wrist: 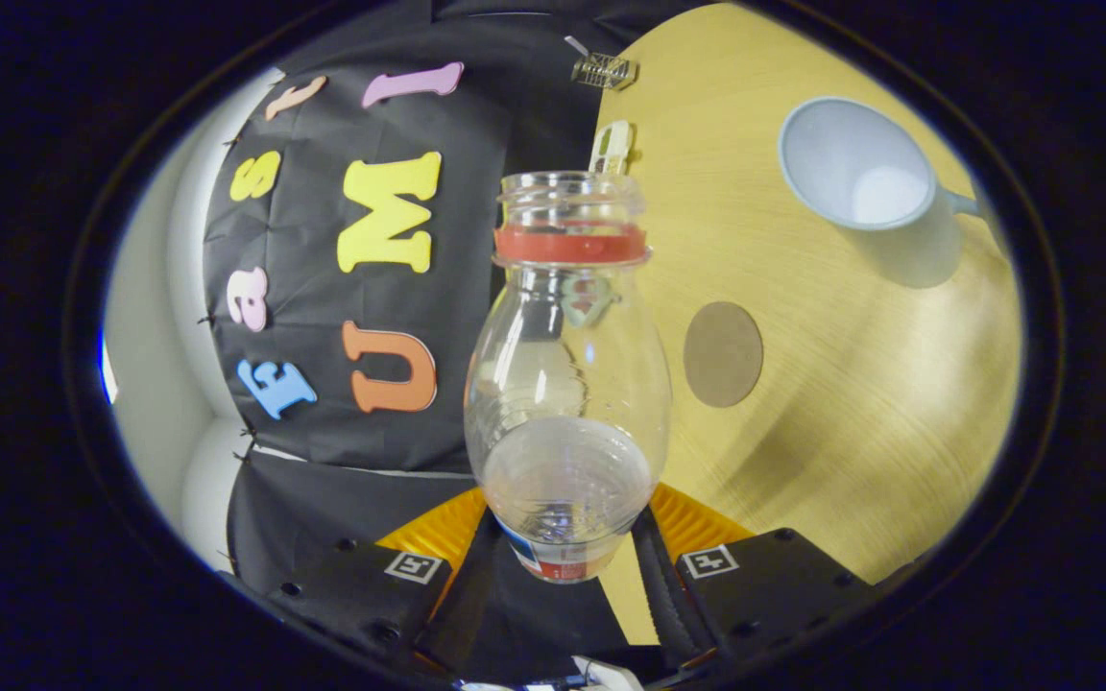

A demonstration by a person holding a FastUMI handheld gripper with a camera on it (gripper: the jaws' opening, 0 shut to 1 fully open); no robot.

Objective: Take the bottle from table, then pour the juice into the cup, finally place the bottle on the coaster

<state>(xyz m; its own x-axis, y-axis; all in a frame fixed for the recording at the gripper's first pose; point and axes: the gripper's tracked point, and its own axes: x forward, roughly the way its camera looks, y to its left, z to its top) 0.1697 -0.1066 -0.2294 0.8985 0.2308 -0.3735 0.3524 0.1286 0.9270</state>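
One wooden table (pixel 860 403), seen rolled sideways. One clear uncapped bottle (pixel 567 384) clamped between both fingers of the gripper (pixel 563 547), lifted off table. One cup (pixel 855 163) near the table's edge, one round coaster (pixel 723 353) mid-table between bottle and cup.

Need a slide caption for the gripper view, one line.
Claw shut on capless clear bottle, held tilted over wooden table; round coaster and empty cup beyond.

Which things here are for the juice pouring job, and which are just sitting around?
For the job:
- bottle, gripped between the gripper's fingers, cap off
- cup on the table, beyond the fingers
- round coaster on the table beside the bottle

Just lying about:
- two small clips at the table's edge
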